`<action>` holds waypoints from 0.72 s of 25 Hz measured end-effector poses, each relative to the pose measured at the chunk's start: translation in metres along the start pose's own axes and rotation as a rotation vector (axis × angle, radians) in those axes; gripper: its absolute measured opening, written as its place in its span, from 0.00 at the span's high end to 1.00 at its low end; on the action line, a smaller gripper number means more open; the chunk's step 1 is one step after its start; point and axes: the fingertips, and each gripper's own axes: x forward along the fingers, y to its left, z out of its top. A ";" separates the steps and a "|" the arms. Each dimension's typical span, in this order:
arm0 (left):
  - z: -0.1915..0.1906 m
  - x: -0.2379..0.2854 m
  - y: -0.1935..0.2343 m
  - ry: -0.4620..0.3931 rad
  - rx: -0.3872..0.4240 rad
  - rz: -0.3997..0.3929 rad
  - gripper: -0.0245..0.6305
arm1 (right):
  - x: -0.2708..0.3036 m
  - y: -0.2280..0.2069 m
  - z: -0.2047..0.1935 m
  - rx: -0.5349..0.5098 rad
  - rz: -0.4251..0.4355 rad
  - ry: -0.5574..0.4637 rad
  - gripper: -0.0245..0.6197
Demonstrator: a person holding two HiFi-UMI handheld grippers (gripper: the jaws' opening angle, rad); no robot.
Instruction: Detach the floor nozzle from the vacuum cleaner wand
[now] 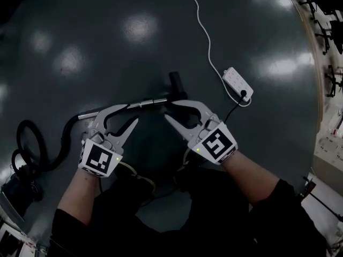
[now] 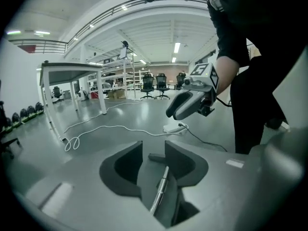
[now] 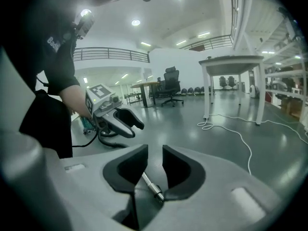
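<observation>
A black hose (image 1: 29, 143) coils on the dark glossy floor (image 1: 161, 31) at 9 o'clock from the left claw (image 1: 132, 113). This claw hovers over the wand (image 1: 142, 104) with its jaws well apart and nothing between the pads. Its own view looks through the gap onto the tube lying below.

The right claw (image 1: 169, 110) points tip to tip at the left one, just beside it. Its jaws stand less wide but are also apart and grip nothing. In its own view the metal end of the tube shows through the gap. Seen from the head, both claws hang in front of the wand and cover parts of it.

At 2 o'clock from the right claw lies a white power strip (image 1: 237, 84) with a black plug in it. A white cable (image 1: 206, 33) snakes away from the strip toward 12 o'clock.

The wand is a slim silver tube lying flat on the floor. It runs roughly from 9 o'clock, near the hose, to 3 o'clock. At its right end sits the floor nozzle (image 1: 177, 85), a small black piece joined to the tube. The nozzle is at 12 o'clock from the right claw's tips.
</observation>
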 end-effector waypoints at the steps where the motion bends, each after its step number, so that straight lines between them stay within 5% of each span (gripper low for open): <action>1: -0.011 0.006 -0.001 0.016 0.019 -0.018 0.73 | 0.003 0.000 -0.008 -0.018 0.019 0.014 0.82; 12: -0.173 0.070 -0.011 0.318 0.179 -0.206 0.65 | 0.064 -0.008 -0.114 -0.211 0.183 0.241 0.73; 18: -0.244 0.101 -0.012 0.490 0.290 -0.273 0.61 | 0.085 -0.015 -0.190 -0.446 0.220 0.451 0.63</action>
